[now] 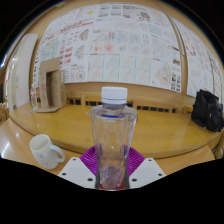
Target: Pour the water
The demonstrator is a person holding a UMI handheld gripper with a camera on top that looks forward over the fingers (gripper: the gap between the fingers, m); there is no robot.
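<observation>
A clear plastic water bottle (pixel 112 135) with a white cap stands upright between my gripper's fingers (pixel 112 172). Both purple pads (pixel 92 160) press against its lower sides, so the gripper is shut on it. The bottle's base is hidden below the fingers. A white mug (pixel 44 151) stands on the wooden table (pixel 70 125) to the left of the bottle, a little ahead of the left finger.
A brown cardboard box (pixel 48 84) stands at the table's far left. A dark bag (pixel 208 108) lies at the far right. The wall behind is covered with printed posters (pixel 120 45).
</observation>
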